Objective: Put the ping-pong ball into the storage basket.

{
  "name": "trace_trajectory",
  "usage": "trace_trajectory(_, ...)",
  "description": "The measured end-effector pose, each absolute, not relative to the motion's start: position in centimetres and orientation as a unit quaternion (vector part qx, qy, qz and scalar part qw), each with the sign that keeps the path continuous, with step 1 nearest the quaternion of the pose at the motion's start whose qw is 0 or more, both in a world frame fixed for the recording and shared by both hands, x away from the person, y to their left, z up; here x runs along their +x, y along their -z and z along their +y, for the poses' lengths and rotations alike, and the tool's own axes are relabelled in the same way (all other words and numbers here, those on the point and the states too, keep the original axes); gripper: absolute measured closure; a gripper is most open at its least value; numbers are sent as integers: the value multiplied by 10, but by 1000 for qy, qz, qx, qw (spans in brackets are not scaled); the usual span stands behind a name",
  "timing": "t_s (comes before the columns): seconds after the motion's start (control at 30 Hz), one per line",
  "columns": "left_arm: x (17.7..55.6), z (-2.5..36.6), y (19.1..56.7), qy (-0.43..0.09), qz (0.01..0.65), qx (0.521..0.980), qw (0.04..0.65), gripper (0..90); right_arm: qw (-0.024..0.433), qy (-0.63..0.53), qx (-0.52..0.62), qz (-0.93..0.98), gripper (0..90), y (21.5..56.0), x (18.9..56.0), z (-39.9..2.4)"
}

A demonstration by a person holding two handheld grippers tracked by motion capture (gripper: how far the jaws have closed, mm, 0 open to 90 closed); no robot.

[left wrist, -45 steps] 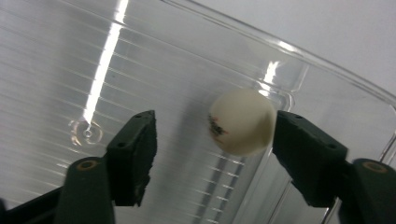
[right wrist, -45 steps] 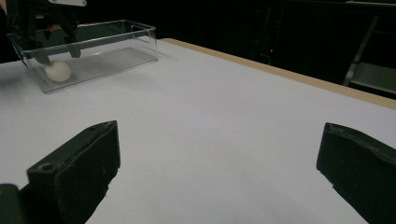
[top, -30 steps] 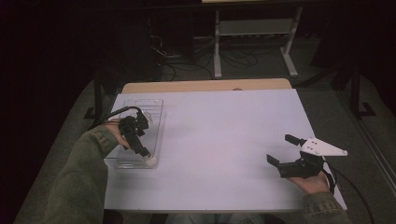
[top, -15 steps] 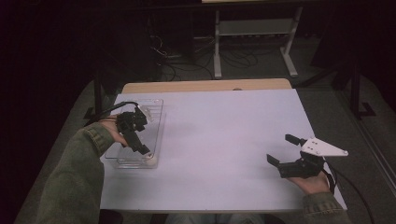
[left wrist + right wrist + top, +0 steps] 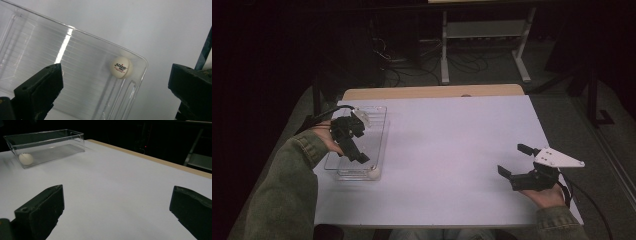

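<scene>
Fingers point(image 5: 37, 92) of the left gripper point(image 5: 357, 156) spread wide, angled down over the ball point(image 5: 121, 67) in the tray point(image 5: 75, 45).

The left tool point(image 5: 353, 150) covers part of the clear box point(image 5: 379, 127) from above. The ball point(image 5: 121, 67) has small red writing, too tiny to read. Up close, the box runs off the picture's left edge. The room behind the surface point(image 5: 452, 145) is too dark to make out.

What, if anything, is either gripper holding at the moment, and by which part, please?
Nothing is held. The left gripper hangs open above the clear tray, where the white ball lies free in a corner. The right gripper is open over the bare table.
</scene>
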State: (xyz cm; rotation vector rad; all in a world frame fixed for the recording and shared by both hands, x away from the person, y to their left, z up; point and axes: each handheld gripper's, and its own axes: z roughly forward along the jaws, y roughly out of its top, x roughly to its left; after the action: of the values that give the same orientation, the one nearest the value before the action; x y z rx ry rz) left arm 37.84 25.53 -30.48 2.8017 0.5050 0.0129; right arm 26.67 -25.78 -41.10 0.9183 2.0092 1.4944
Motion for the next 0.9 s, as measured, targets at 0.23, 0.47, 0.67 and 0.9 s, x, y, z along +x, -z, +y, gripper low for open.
trace_trajectory(0.23, 376, 268, 303, -13, 198, 965, 174, 0, 236, -545, 335, 732, 0, 411, 266, -258)
trace_trajectory(0.47, 370, 278, 300, -28, 210, 957, 199, 0, 236, -545, 335, 732, 0, 411, 266, -258)
trace_trajectory(0.67, 363, 288, 298, -40, 226, 944, 238, 0, 237, -545, 336, 731, 0, 411, 266, -258)
trace_trajectory(0.9, 357, 299, 303, -52, 242, 933, 262, 0, 237, -544, 335, 731, 0, 411, 266, -258)
